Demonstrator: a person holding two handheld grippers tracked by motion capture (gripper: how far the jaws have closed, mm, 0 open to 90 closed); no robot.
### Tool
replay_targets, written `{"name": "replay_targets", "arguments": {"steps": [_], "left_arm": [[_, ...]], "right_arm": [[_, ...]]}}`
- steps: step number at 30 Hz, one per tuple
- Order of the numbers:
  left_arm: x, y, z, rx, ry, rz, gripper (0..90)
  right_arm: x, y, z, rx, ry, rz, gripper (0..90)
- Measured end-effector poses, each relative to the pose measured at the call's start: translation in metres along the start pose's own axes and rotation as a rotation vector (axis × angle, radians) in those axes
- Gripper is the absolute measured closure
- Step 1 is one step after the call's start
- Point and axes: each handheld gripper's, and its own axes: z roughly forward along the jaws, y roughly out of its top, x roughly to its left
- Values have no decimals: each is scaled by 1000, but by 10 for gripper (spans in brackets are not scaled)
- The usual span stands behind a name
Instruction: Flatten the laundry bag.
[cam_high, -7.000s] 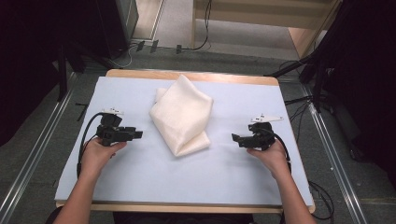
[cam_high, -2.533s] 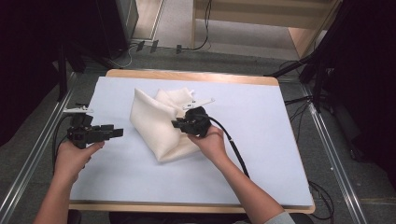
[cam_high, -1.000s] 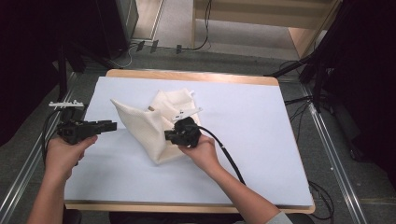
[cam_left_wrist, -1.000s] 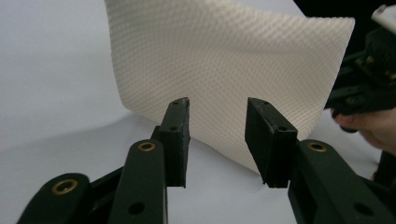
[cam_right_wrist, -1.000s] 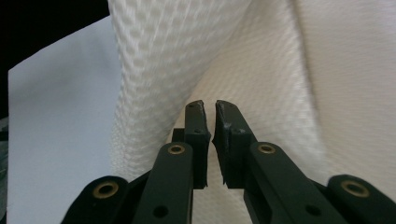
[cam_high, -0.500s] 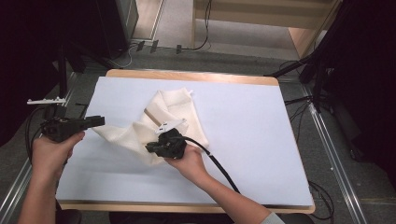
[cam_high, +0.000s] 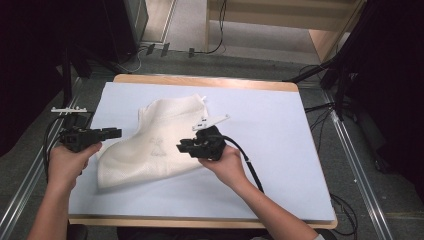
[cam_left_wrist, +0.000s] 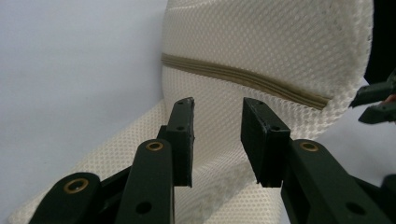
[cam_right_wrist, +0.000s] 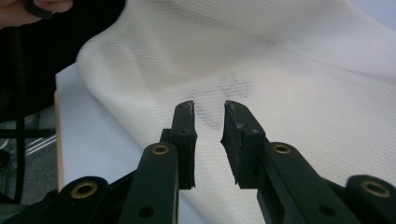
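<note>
A white mesh cloth (cam_high: 150, 145) lies spread on the light blue table cover (cam_high: 280, 130), with a faint grey mark near its middle. My left gripper (cam_high: 118, 133) sits at the cloth's left edge. Its jaws have just been opening and stand apart over the mesh and its tan seam (cam_left_wrist: 243, 79), with nothing pinched (cam_left_wrist: 217, 105). My right gripper (cam_high: 180, 147) hovers over the cloth's right part, pointing left. Its jaws have just been opening too, and the gap between them (cam_right_wrist: 208, 108) shows only cloth (cam_right_wrist: 280, 60) lying beyond.
The wooden table edge (cam_high: 200, 80) runs along the far side. Cables (cam_high: 215, 47) lie on the floor behind it. Metal rails (cam_high: 350, 150) flank the table, and dark stands rise at the far left and right. Bare blue cover spreads to the right of the cloth.
The cloth, stretched and bunched between both grippers before, now lies flat and let go. The right gripper has lifted and shifted right; the left has moved in toward the table.
</note>
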Motion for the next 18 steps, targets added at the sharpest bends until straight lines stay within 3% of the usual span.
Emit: {"name": "replay_targets", "arguments": {"steps": [3, 6, 8, 12, 18], "left_arm": [[2, 0, 6, 11, -9, -9, 658], [-2, 0, 15, 21, -33, -2, 670], [-12, -1, 23, 44, -47, 34, 695], [-20, -6, 43, 83, -85, 42, 737], [-31, -18, 71, 174, -76, 78, 738]], "right_arm": [[-14, -5, -6, 0, -26, 38, 739], [-21, -6, -7, -1, -56, 39, 726], [-24, -7, -7, 2, -71, 41, 718], [-30, -8, -6, 3, -91, 49, 705], [-36, -8, -6, -11, -109, 55, 667]]}}
